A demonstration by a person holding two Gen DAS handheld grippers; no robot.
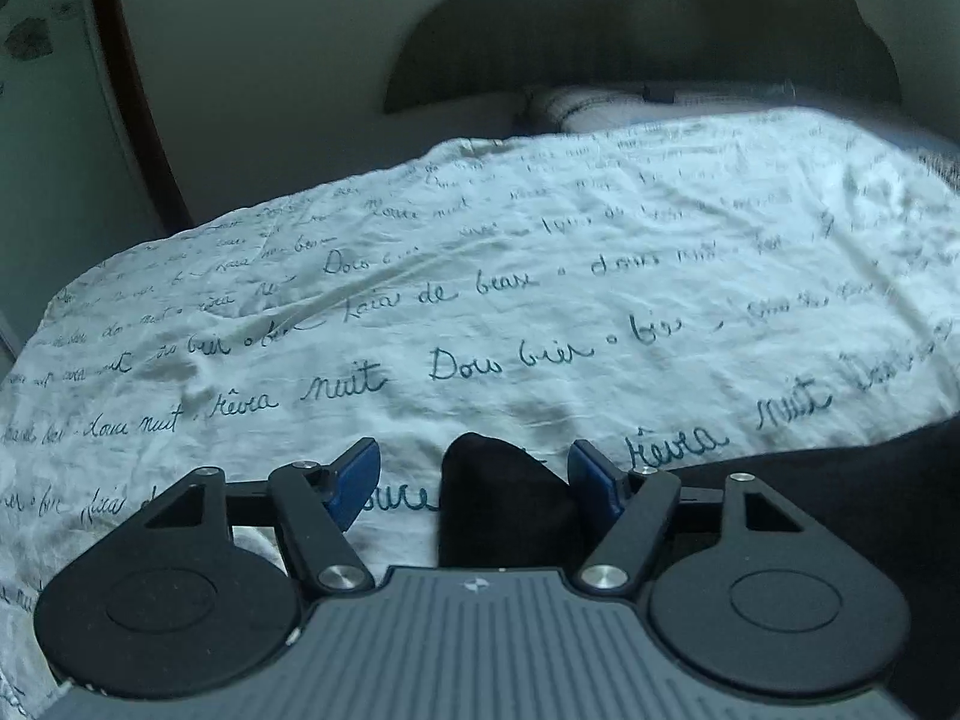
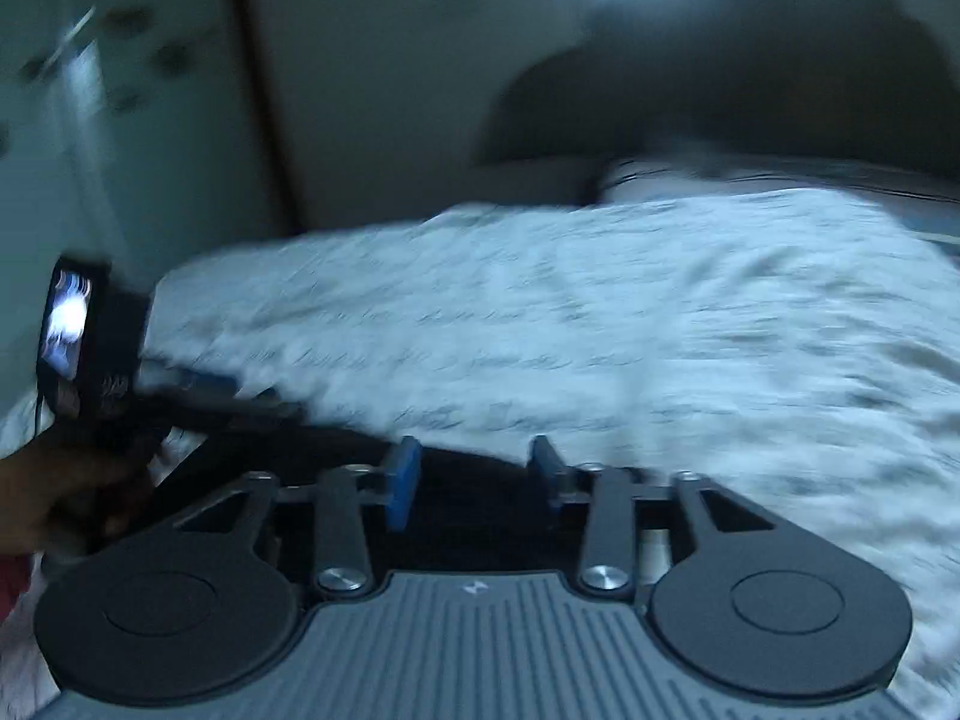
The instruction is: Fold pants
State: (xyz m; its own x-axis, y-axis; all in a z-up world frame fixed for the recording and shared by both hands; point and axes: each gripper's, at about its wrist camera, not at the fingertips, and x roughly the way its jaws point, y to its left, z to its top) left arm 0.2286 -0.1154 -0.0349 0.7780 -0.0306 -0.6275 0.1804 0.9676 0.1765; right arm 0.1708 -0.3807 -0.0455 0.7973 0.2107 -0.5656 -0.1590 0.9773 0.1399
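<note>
The pants point(image 1: 828, 498) are dark, almost black, and they lie at the near edge of a bed covered by a white sheet point(image 1: 540, 276) with handwritten blue words printed on it. In the left wrist view a corner of the dark cloth stands up between the blue pads of the left gripper point(image 1: 474, 480); the jaws are apart, the right pad seems to touch the cloth while the left pad is clear of it, so nothing is clamped. The rest of the garment runs off to the right, under the gripper body, and its outline cannot be followed. In the right wrist view, which is strongly blurred, the right gripper point(image 2: 474, 480) also has its jaws apart above dark fabric, and the pads do not press on it. At the left of that view a hand point(image 2: 66, 492) holds the other gripper. How many folds are already made I cannot tell — only small parts of the pants are visible. I judge the task is somewhere in the middle: the cloth is set down and free, and at least a new grasp and one more fold probably remain.
</note>
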